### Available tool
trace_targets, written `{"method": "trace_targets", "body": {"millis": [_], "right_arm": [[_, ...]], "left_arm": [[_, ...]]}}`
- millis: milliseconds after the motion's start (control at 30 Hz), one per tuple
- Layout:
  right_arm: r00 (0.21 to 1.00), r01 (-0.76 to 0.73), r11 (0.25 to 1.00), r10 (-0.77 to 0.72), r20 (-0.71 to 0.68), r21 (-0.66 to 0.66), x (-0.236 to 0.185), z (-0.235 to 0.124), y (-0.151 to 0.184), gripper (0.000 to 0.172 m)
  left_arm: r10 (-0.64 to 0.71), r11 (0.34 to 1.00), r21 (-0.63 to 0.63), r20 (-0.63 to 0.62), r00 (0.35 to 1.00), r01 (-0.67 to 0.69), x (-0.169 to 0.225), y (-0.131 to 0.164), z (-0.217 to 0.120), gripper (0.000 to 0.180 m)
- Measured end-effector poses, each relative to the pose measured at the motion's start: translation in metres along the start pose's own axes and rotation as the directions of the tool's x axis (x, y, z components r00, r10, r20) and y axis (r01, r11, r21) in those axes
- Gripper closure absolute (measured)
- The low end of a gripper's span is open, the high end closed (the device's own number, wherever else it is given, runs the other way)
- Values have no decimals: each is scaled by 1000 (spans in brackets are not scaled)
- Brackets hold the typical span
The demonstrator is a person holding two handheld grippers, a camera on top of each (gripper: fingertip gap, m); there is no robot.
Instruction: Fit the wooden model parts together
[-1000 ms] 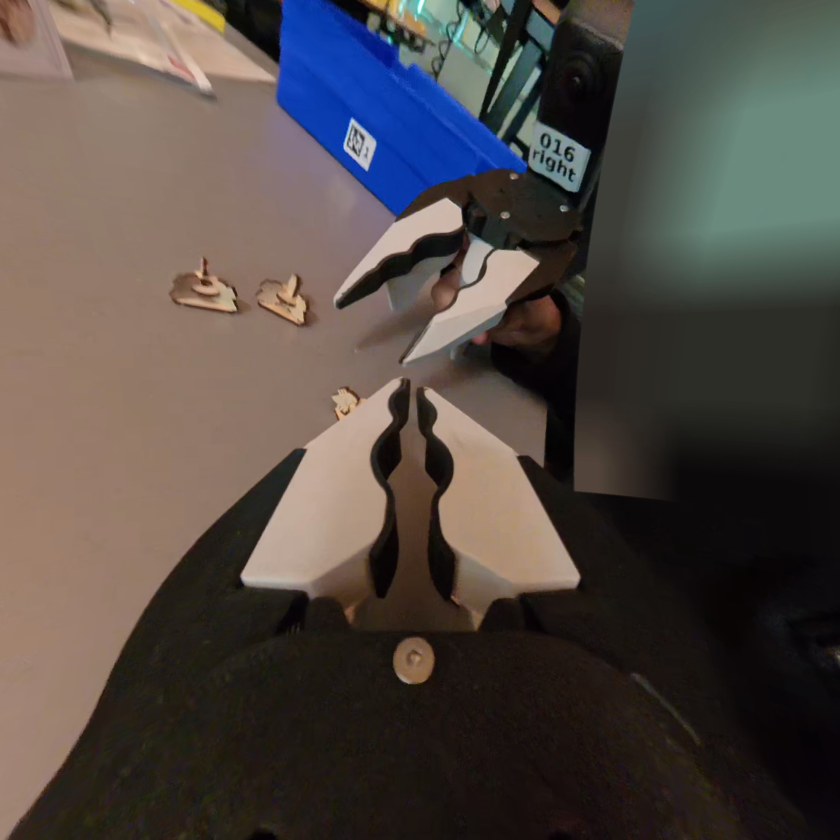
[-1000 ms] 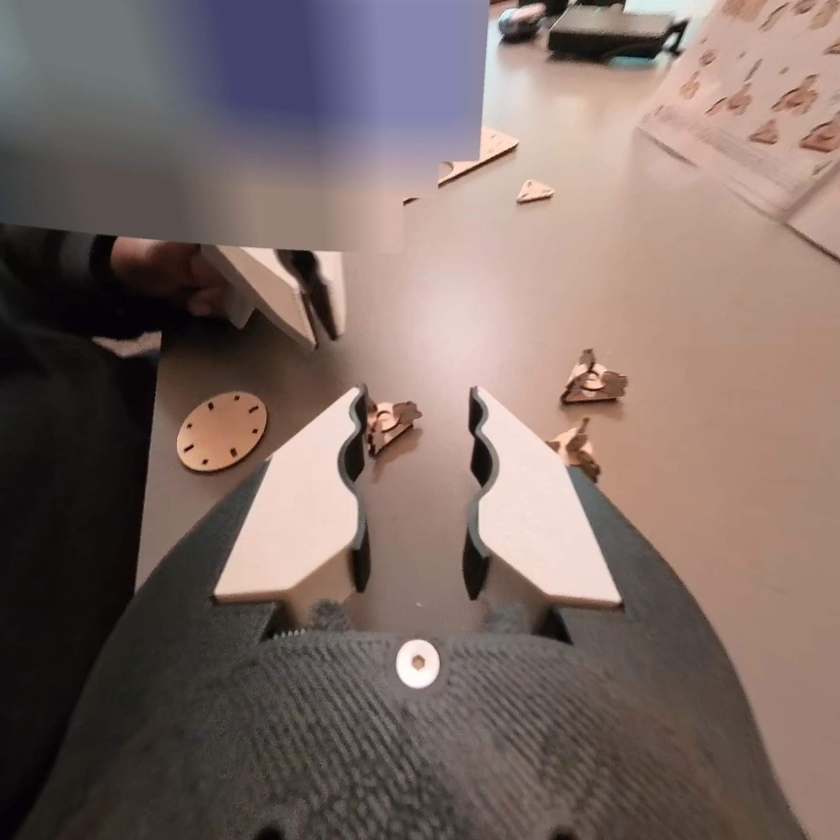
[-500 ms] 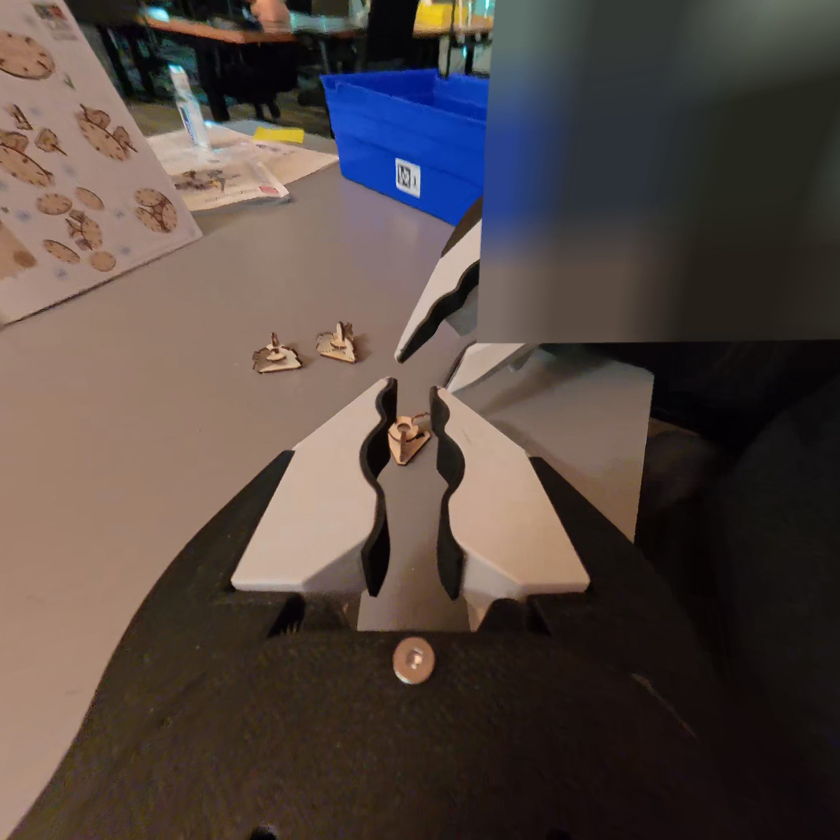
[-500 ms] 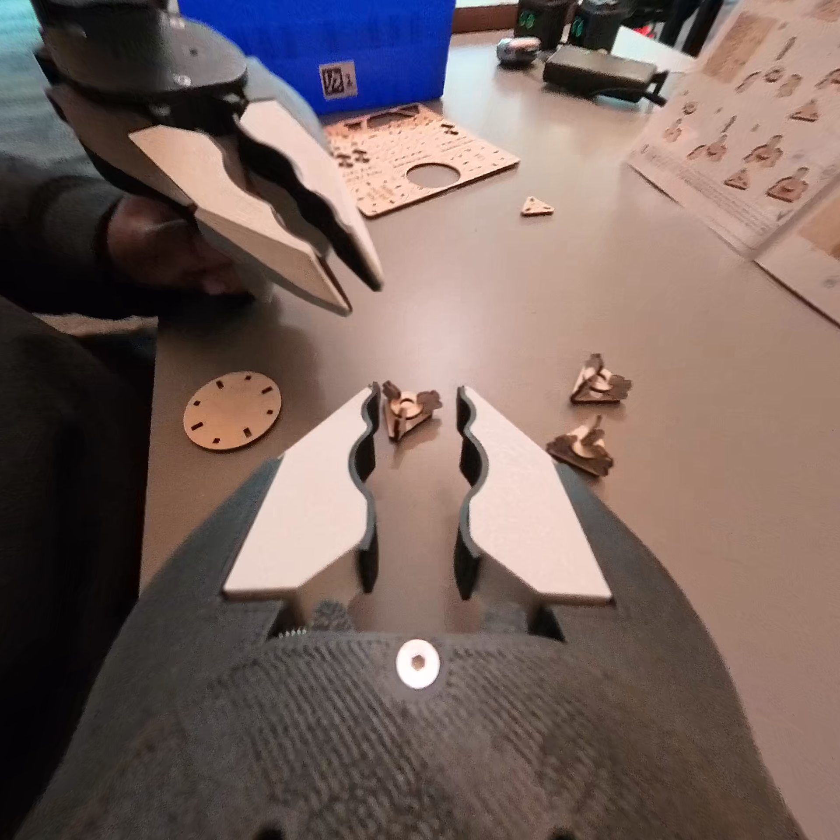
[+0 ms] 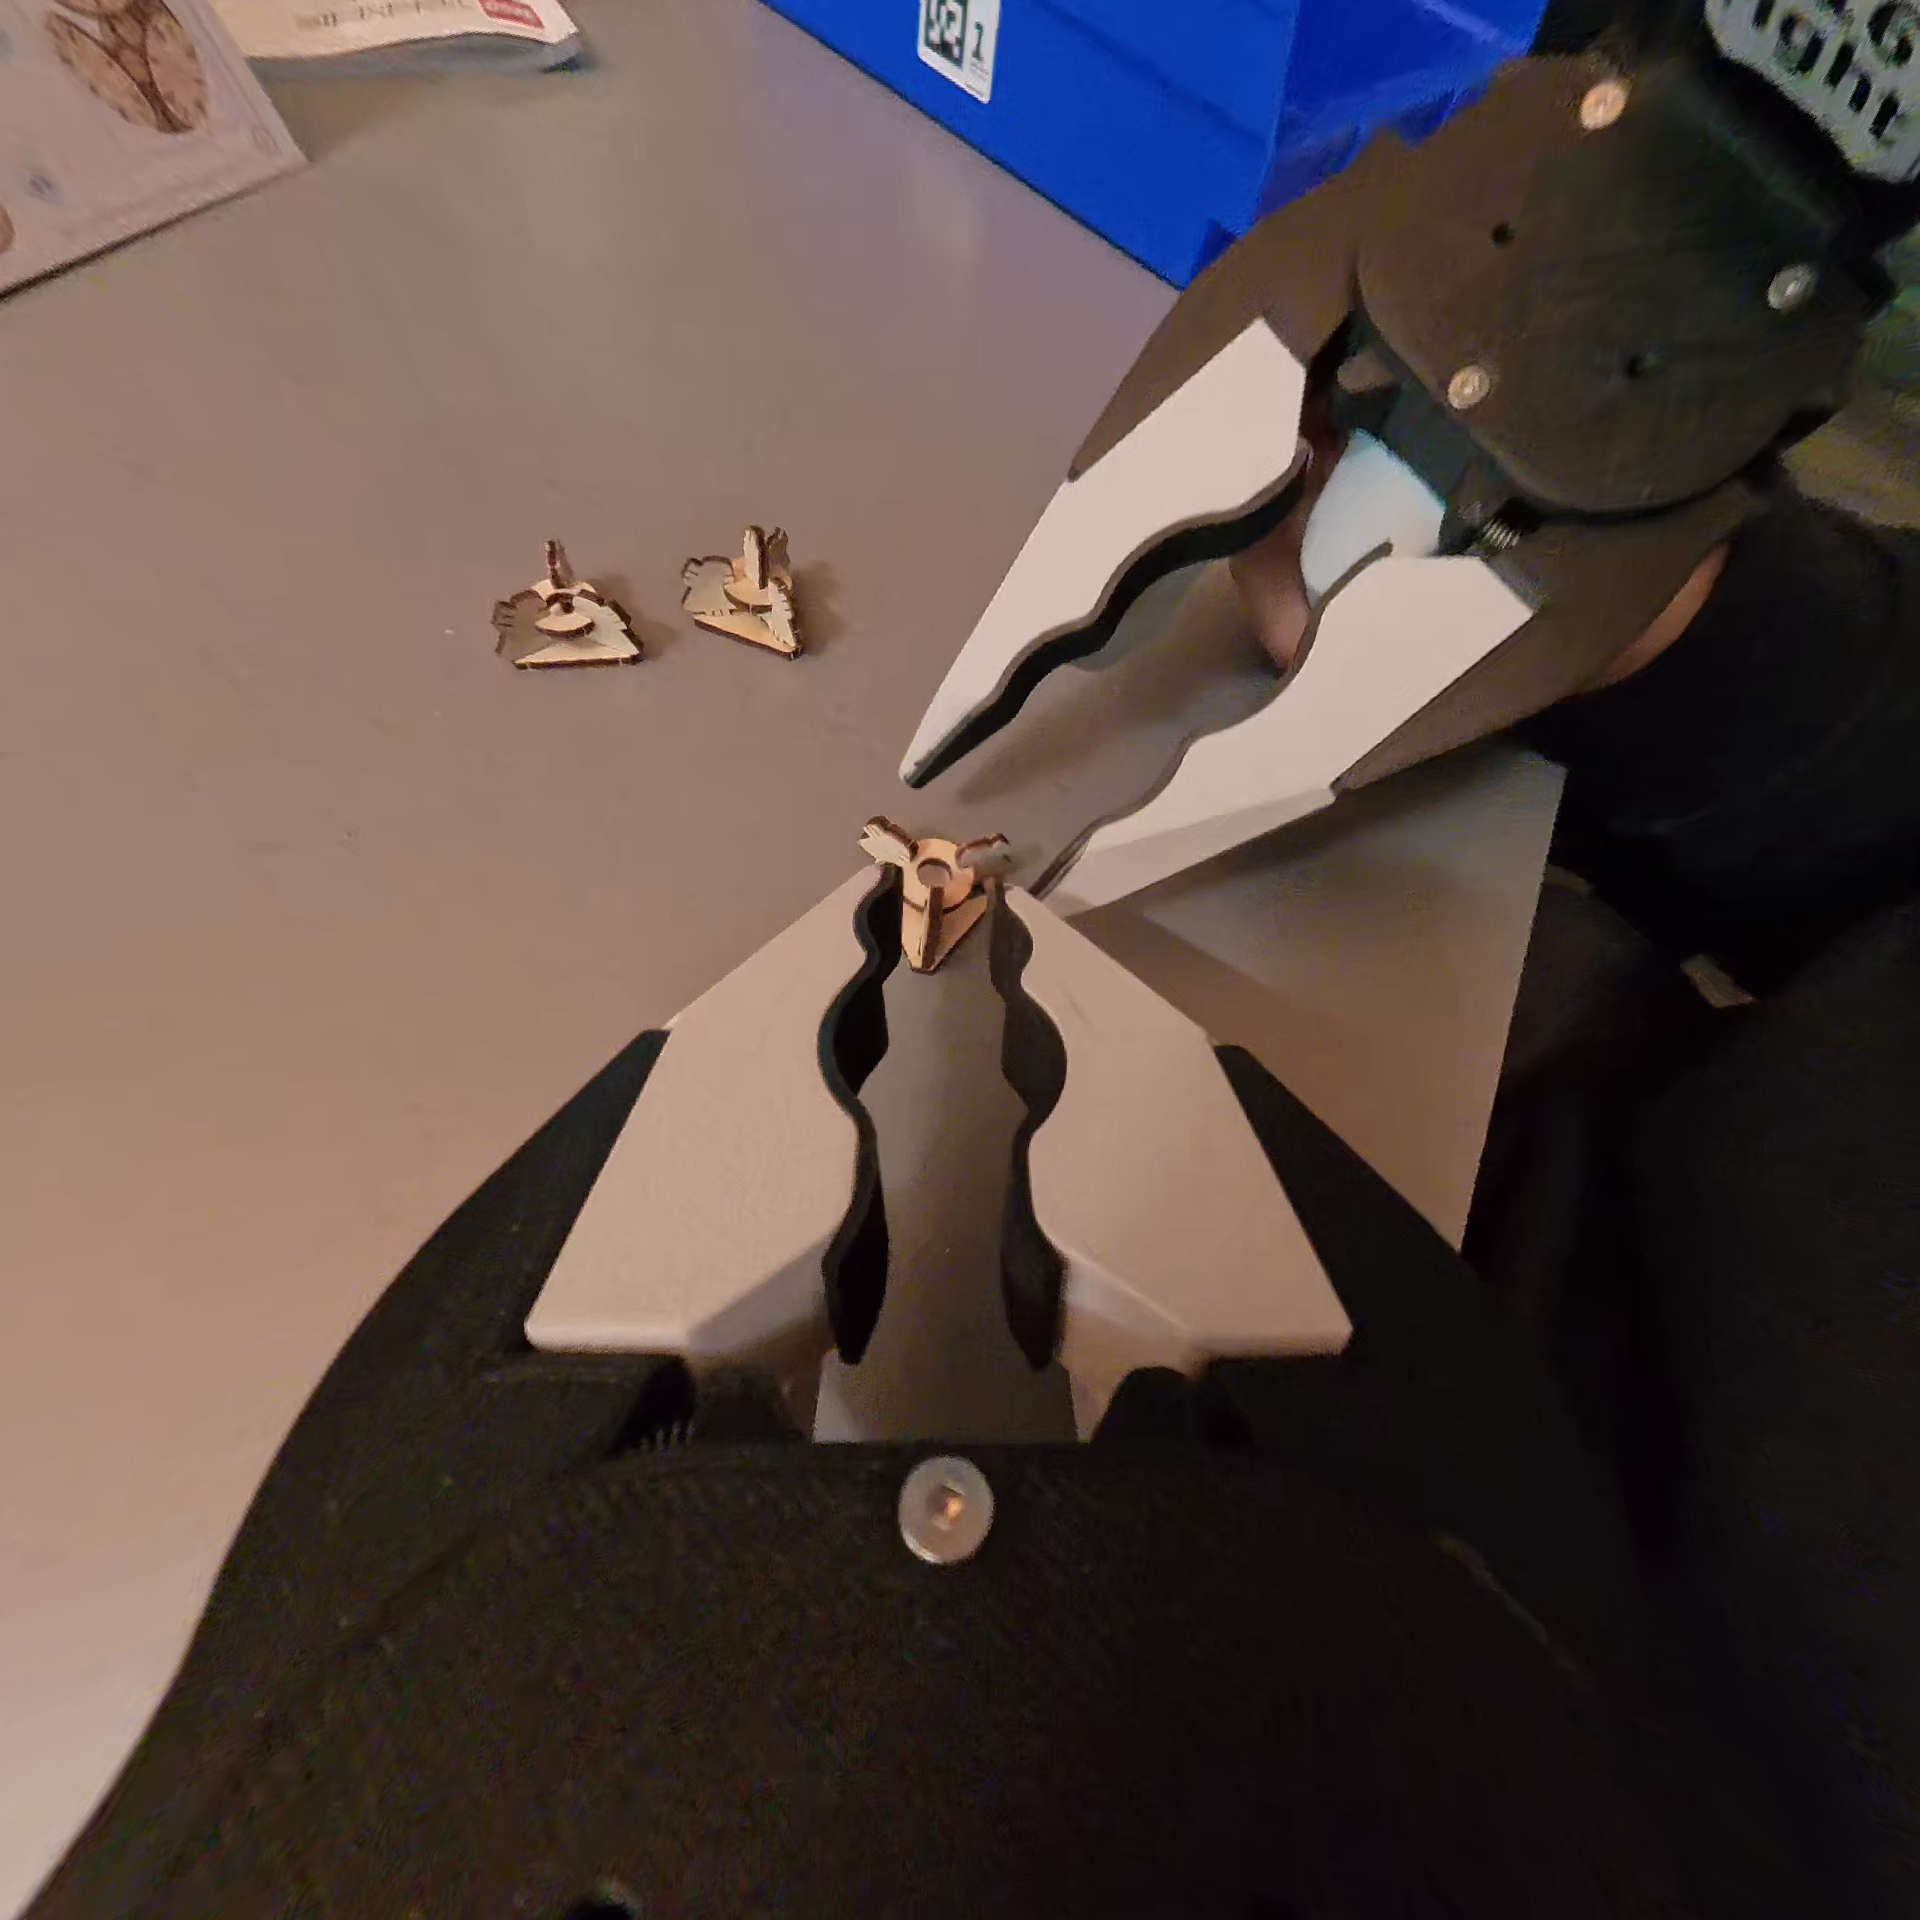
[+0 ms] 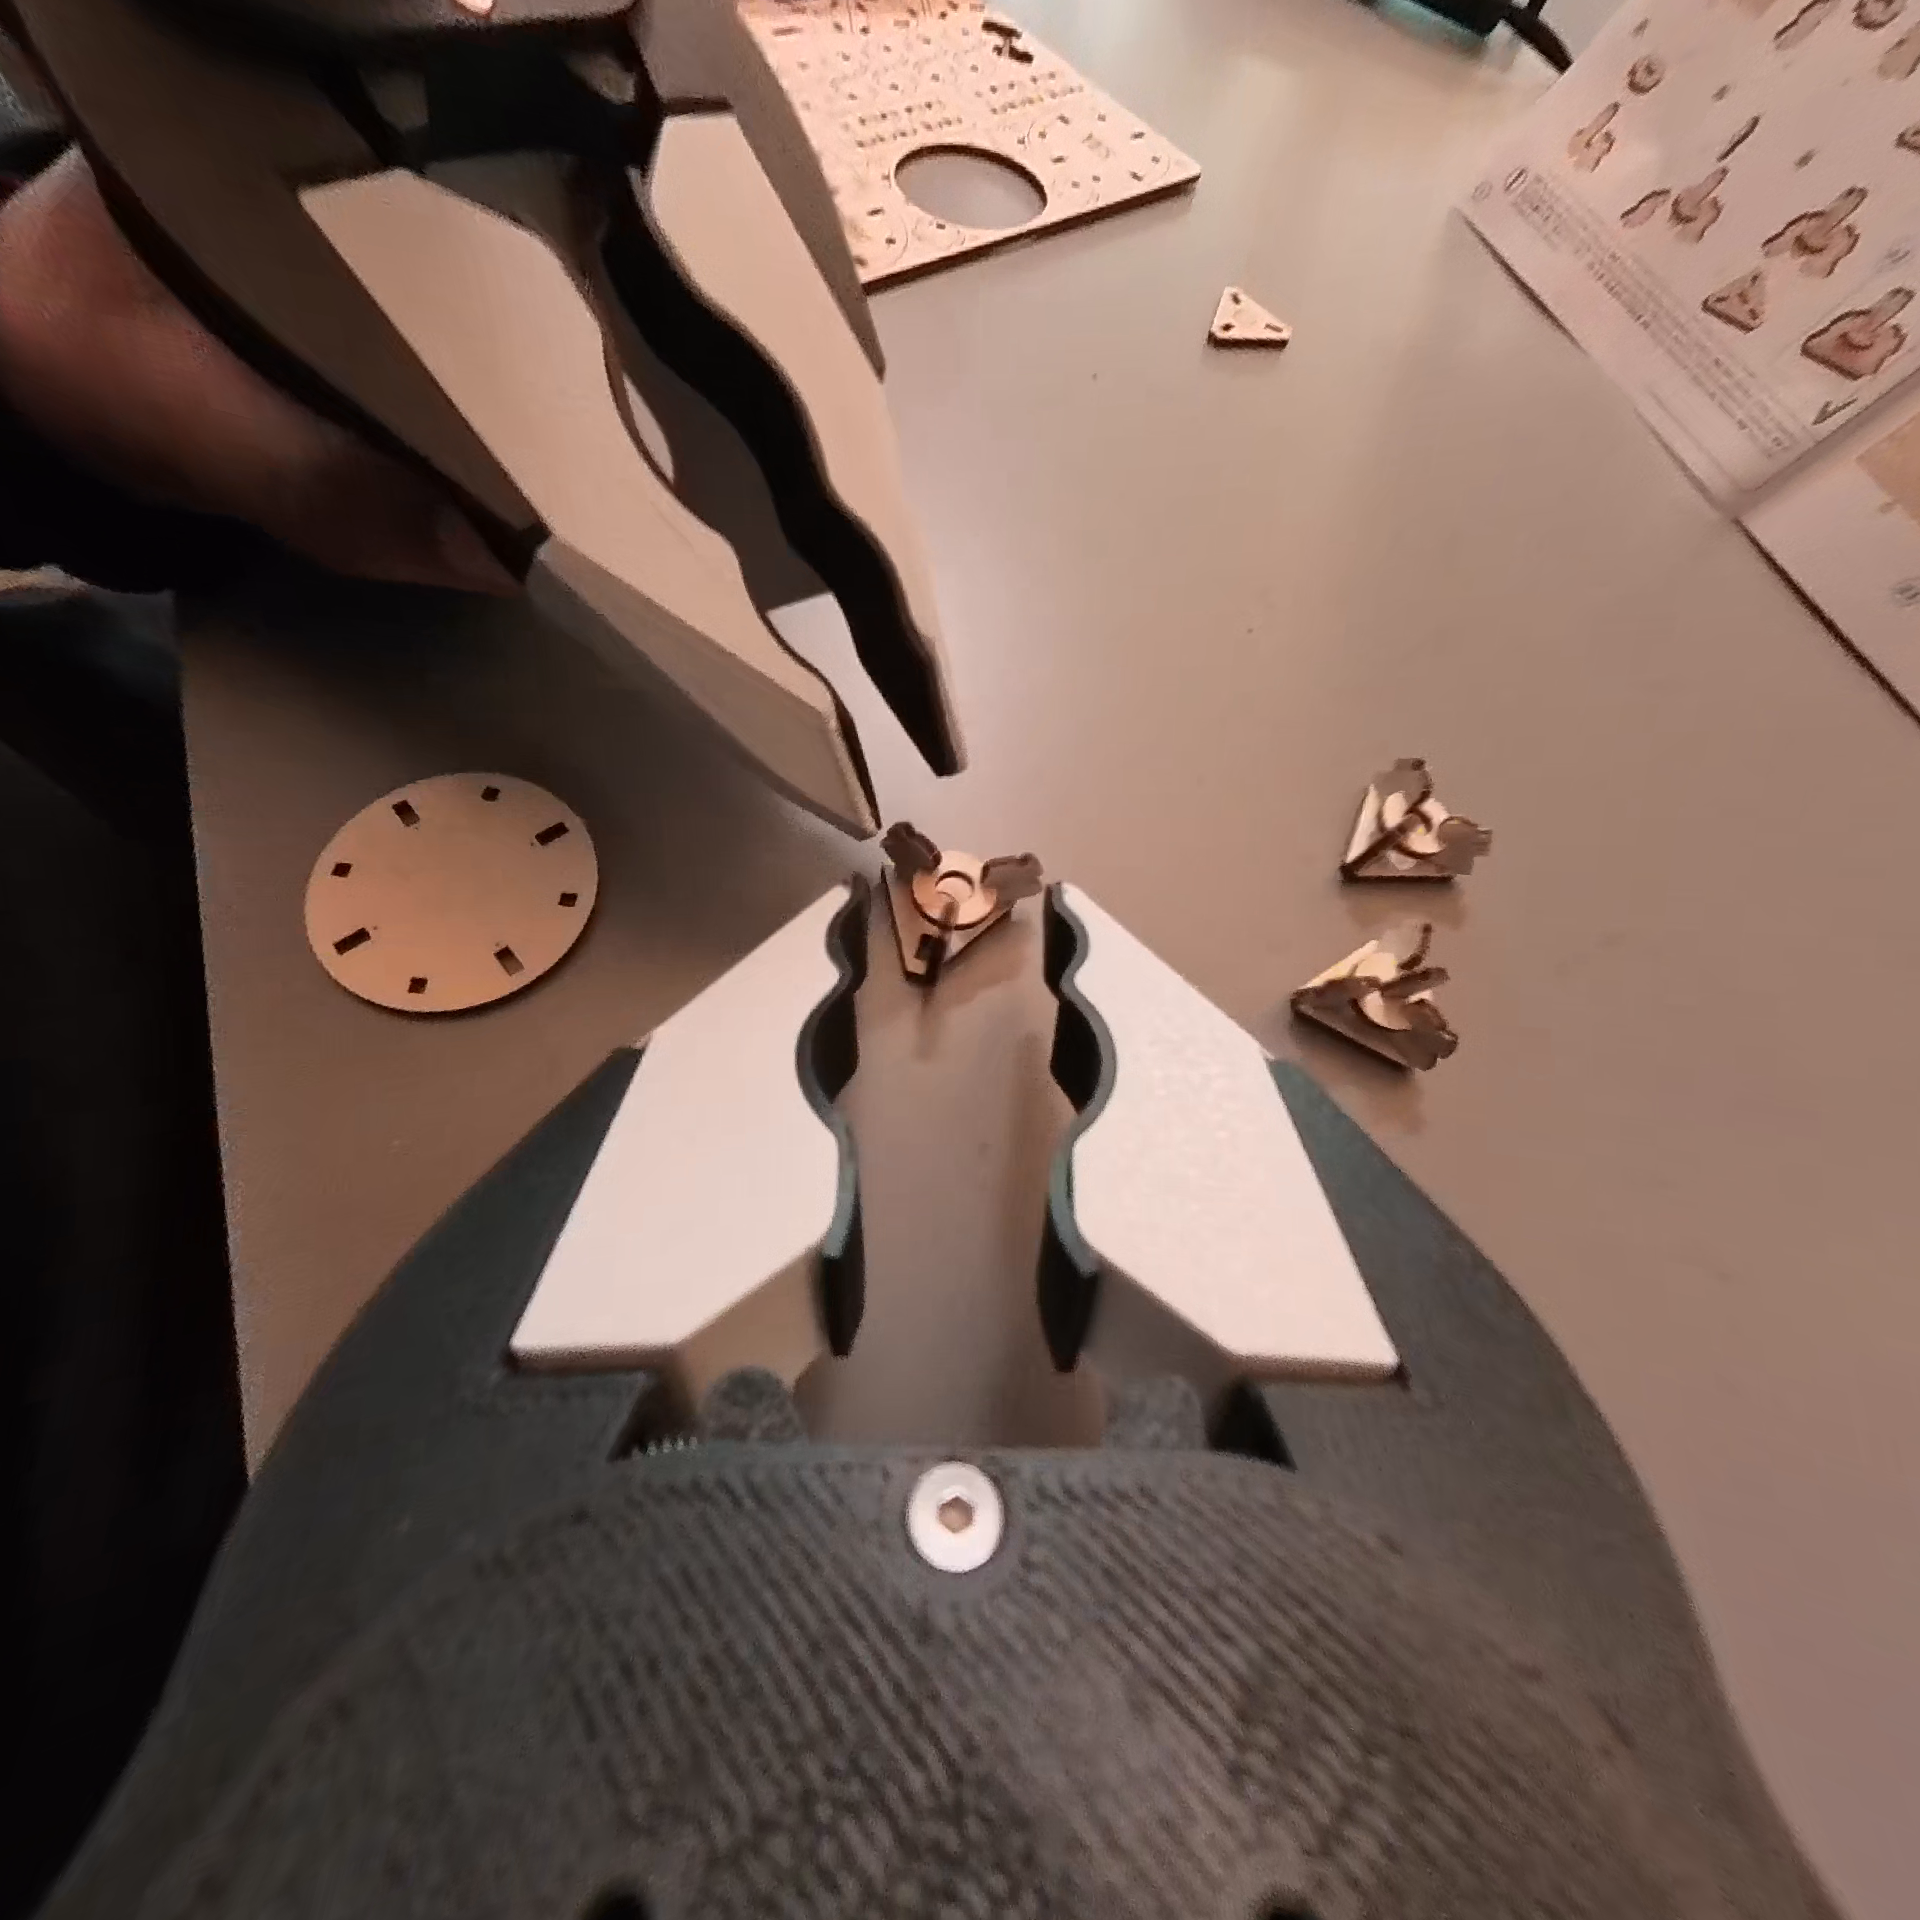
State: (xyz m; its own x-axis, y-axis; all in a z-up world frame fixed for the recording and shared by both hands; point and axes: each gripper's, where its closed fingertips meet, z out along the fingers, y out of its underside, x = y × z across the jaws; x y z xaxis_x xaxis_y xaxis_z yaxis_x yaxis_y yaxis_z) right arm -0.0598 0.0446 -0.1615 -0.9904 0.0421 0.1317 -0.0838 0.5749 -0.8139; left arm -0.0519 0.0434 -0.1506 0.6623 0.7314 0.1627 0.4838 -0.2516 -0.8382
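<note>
Grey table carries the wooden piece, lying flat between the right gripper's spread fingertips, which we see set narrower than a second ago, neither pad plainly pressing it. Our left gripper, pressed together then, is now slightly parted and has come close, tips just over the piece's edge. Two like pieces and a slotted disc lie beside.

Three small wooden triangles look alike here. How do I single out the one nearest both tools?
On the grey table, find the round wooden disc near the edge. Just right of it lies a small wooden triangle with a ring on top. Unlike the two similar triangles farther right, it sits between the right tool's open tips.
</note>
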Motion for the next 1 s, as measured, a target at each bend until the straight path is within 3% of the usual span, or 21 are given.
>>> {"method": "trace_targets", "body": {"millis": [200,467,1000], "right_arm": [[999,26,997,-28,-38,-70,2,7,8,140],[1000,9,998,-10,-19,-62,1,6,8,144],[1000,-13,997,14,18,-78,-1,10,8,145]], "left_arm": [[-19,1000,-11,-34,999,19,2,2,1,169],[-25,996,-83,-2,1000,25,-1,11,7,166],[-49,993,-108,-4,999,48,-2,14,9,170]]}}
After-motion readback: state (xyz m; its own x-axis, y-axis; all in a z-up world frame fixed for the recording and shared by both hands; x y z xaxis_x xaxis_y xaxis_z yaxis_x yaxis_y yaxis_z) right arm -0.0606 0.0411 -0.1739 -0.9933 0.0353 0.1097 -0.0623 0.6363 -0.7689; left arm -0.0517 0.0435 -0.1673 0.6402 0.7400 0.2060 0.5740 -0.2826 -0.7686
